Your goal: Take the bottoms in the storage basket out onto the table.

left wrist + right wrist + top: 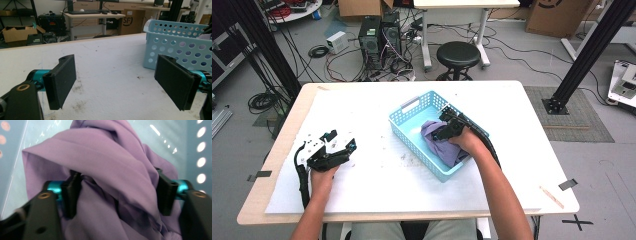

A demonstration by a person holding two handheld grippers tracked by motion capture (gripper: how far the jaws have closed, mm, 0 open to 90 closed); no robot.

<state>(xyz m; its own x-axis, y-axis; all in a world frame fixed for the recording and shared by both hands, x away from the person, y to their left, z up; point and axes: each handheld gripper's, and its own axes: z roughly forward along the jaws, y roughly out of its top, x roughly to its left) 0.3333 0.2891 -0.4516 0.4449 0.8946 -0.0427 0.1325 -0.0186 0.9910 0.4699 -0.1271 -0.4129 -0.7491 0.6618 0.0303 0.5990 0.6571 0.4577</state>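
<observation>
Right claw (443,126) on purple cloth (438,145)

Purple cloth (107,170) — plain, unpatterned; light-blue basket (412,107) with round holes; white table (377,185); black jaws.

Crumpled purple cloth (117,170) bunched between the black jaws of the right gripper (446,128), pads partly buried in folds, so contact unclear; lower edge cut off at the bottom of the right gripper view. Light-blue perforated plastic basket (175,42) cropped at the right edge of the left gripper view. Near part of the cloth hidden under the right hand (467,142).
</observation>
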